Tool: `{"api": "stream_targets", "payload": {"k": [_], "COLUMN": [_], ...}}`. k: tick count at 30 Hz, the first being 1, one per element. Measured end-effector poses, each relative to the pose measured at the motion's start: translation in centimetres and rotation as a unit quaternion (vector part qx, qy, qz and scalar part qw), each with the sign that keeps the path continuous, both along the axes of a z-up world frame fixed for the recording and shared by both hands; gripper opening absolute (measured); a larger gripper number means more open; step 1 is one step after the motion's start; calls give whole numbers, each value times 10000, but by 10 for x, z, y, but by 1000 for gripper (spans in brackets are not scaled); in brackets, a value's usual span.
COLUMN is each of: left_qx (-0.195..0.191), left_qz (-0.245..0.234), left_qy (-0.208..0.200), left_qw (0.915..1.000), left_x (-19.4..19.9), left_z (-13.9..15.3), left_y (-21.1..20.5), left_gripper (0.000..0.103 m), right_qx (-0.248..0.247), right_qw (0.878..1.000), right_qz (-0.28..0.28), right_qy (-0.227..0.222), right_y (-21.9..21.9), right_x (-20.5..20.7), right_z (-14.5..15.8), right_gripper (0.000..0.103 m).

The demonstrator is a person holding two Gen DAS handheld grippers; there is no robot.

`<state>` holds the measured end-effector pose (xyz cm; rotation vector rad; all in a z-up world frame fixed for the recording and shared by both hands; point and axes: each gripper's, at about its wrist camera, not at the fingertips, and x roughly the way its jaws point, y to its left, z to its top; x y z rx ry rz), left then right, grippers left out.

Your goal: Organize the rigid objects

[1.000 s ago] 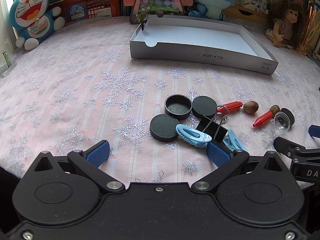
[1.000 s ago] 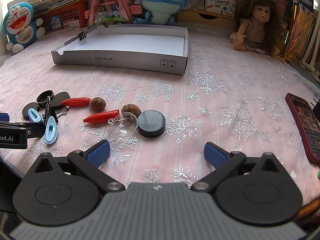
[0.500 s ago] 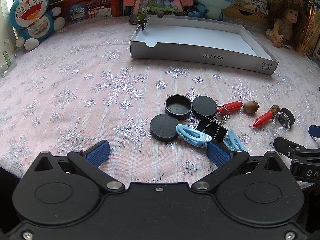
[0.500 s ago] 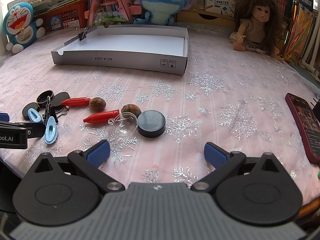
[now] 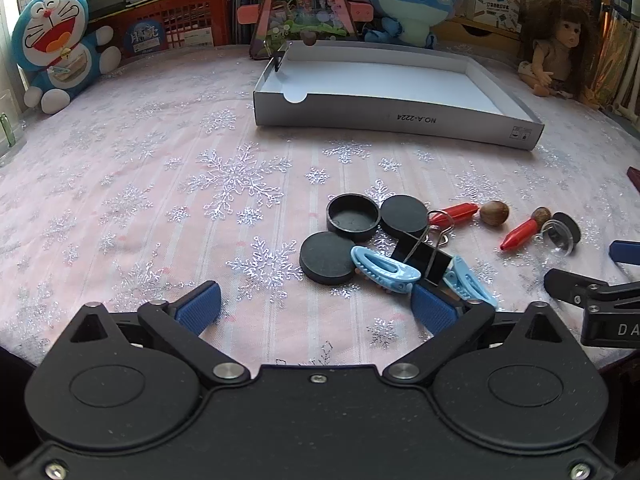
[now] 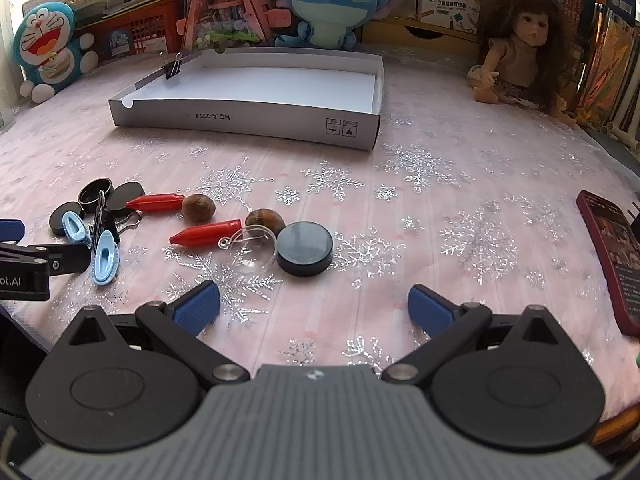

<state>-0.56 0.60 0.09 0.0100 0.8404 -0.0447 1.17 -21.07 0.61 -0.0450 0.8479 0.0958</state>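
Note:
A white cardboard tray (image 5: 400,118) (image 6: 248,118) stands at the back with a black binder clip (image 6: 175,67) on its left rim. Small items lie loose on the cloth: black round lids (image 5: 353,213), blue hair clips (image 5: 384,269), a black binder clip (image 5: 428,258), red pointed pieces (image 6: 208,234), brown nuts (image 6: 199,207), a clear half-sphere (image 6: 252,254) and a black lid (image 6: 305,247). My left gripper (image 5: 316,308) is open and empty just in front of the hair clips. My right gripper (image 6: 314,308) is open and empty in front of the black lid.
A dark red phone (image 6: 612,256) lies at the right table edge. A Doraemon plush (image 5: 56,56), a Stitch plush (image 6: 328,4), a doll (image 6: 520,52), a red basket and books line the back. The pink snowflake cloth (image 5: 160,184) covers the table.

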Motion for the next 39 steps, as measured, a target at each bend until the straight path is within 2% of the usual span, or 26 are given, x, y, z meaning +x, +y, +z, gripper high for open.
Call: {"api": "stream_targets", "payload": {"k": [3,5,7,12,14,18,27,31,39], "left_qx": [-92,-117,-161,-343,-345,-358,-176,4,-216], "left_qz": [-167,-317,-440,-814,-910,-1066,-1213,-1220,-998], "left_qy": [-133,-196,-252,-367,-405,-432,-488,-567,-556], "left_qw": [9997,9992,9986,9954,9944,9927,9913,9909,9932], "left_x": [-6,-10,-14,-20,-22,-25,-20,-15,-8], "left_z": [5,8,10,15,16,17,12,9,5], "left_y": [0,-1,-3,-8,-12,-14,-17,-17,-10], "left_gripper": [82,73,55,43,39,29,30,33,34], "right_qx": [84,120,180,114,146,93,-132,-206,-194], "right_qw": [9997,9992,9985,9969,9968,9958,9926,9914,9918], "right_qz": [153,228,305,530,573,679,989,1080,1058], "right_qy": [-170,-295,-413,-572,-547,-599,-688,-705,-695], "right_y": [0,1,1,8,9,14,28,31,30], "right_x": [-5,-9,-12,-14,-13,-12,-9,-8,-4], "right_z": [4,6,9,13,13,13,10,8,7], "right_gripper": [101,93,87,69,57,52,49,46,46]}}
